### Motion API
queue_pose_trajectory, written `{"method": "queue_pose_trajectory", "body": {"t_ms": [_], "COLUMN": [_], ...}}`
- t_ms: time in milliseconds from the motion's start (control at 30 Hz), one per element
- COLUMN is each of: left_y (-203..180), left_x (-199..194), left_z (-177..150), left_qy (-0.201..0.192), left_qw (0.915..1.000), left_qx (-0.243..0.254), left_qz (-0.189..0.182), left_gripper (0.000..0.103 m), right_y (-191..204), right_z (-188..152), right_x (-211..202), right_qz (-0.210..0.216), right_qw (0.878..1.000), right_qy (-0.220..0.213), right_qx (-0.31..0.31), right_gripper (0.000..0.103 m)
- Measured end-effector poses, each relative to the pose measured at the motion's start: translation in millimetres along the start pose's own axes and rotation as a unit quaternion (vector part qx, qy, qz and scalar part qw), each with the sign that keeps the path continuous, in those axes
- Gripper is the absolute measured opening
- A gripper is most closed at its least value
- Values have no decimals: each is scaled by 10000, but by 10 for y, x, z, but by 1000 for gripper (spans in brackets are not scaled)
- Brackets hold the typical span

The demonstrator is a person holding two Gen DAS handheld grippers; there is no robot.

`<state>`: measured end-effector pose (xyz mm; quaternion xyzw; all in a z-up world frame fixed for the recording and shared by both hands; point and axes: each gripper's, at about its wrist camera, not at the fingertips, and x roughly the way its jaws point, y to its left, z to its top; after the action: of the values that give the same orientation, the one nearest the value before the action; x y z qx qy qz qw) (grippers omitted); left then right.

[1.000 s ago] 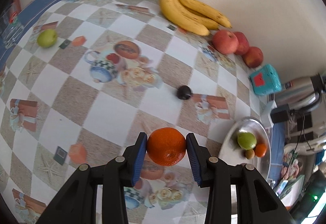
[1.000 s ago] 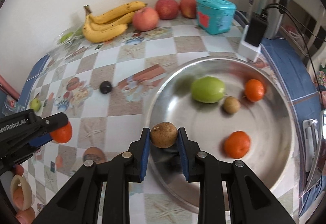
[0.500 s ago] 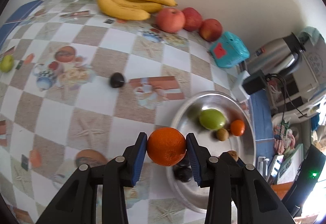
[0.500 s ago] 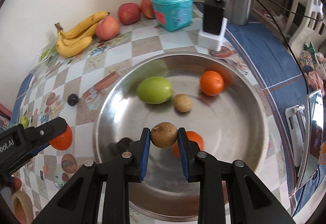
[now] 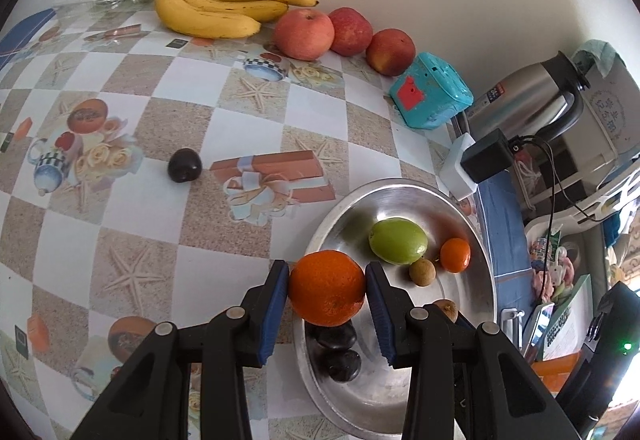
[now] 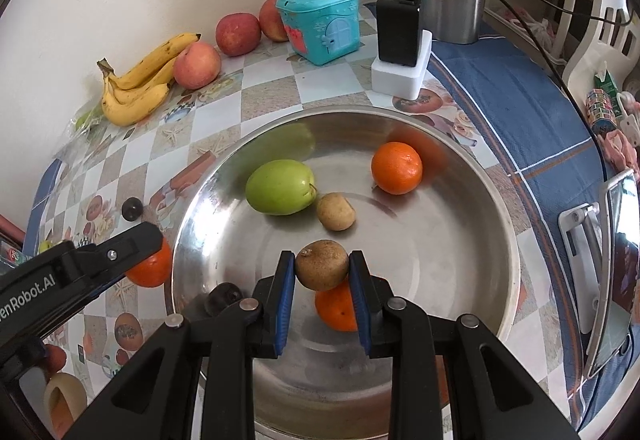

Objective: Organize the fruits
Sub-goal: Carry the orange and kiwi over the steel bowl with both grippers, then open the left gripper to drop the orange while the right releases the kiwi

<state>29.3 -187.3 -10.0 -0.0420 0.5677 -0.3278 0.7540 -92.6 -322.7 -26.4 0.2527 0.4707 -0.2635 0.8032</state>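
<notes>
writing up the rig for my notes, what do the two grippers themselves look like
Both look alike: matte black plastic frames with two angular fingers, silver round bolts at the joints, and blue ribbed pads lining the inner faces. In the right wrist view the left gripper shows white lettering ending "Robot.AI" on its side. The right gripper shows none. No hands or sleeves are visible.

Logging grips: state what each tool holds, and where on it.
Left tool: the orange, pads on its opposite sides. Right tool: the small brown fruit, likewise pinched across its sides.
</notes>
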Motion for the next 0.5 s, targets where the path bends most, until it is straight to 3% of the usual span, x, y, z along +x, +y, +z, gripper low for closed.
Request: {"method": "queue_pose_trajectory", "body": {"t_ms": [500], "left_y": [-102], "left_x": [153], "left_z": [-16], "left_qy": [-9], "left_qw": [9998], "left_qx": [201], "left_qz": [80], "left_gripper": [42], "right_y": [-33], "right_z": [7], "right_x": [46], "right_qz": [-26], "right_qw": [10000], "right_qy": [-12], "right_qx": [42], "right_gripper": [28]}}
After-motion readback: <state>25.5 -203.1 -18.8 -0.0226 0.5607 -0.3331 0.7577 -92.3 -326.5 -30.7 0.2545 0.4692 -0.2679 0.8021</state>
